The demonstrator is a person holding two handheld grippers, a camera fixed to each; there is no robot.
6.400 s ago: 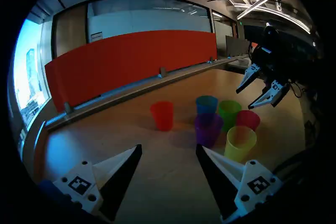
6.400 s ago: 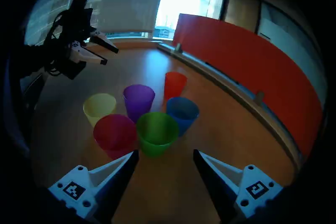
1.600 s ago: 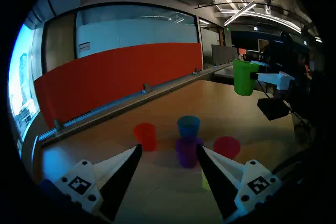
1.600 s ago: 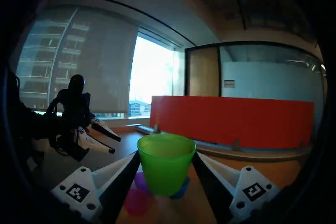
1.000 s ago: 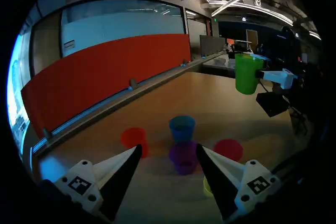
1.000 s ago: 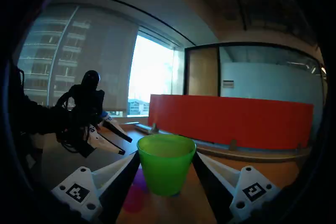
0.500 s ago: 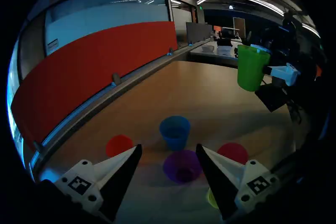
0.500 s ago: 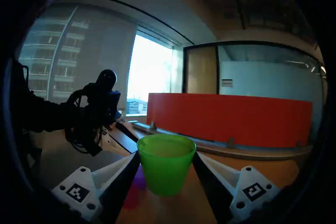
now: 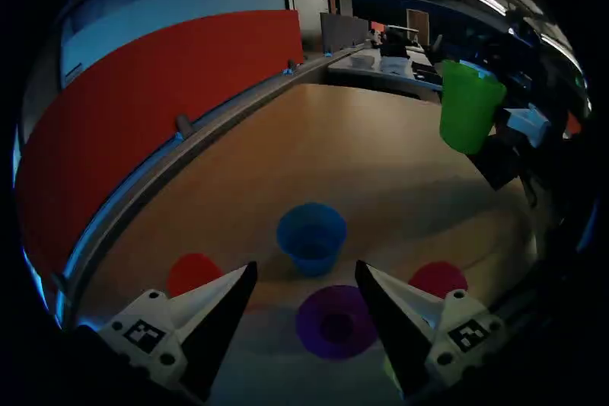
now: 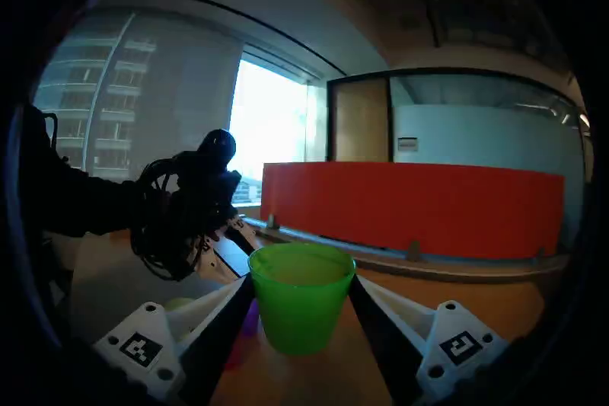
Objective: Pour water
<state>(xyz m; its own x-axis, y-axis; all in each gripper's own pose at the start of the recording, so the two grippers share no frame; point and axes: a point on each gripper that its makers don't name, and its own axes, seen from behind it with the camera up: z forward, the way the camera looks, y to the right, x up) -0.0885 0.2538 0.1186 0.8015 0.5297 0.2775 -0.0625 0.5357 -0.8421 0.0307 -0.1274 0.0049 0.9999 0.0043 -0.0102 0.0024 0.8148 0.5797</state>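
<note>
Though dim, logged left gripper [image 9: 304, 266] spread wide, holding nothing; blue cup [image 9: 311, 237] at 12 o'clock, purple cup [image 9: 336, 322] at 5. Logged right gripper [image 10: 301, 281] clamped on upright green cup [image 10: 302, 311], apparently aloft; contents unclear.

Plain bright green cup [image 10: 301, 307]. White left claw [image 9: 304, 263] and right claw [image 10: 300, 278], black on the inner sides, with black-and-white square markers. Plain blue cup [image 9: 311, 237], purple cup [image 9: 336, 322], red cup [image 9: 192, 275] and pink cup [image 9: 437, 279]. Light brown wood on the table [image 9: 358, 139]. Flat orange-red on the partition [image 9: 137, 94].
</note>
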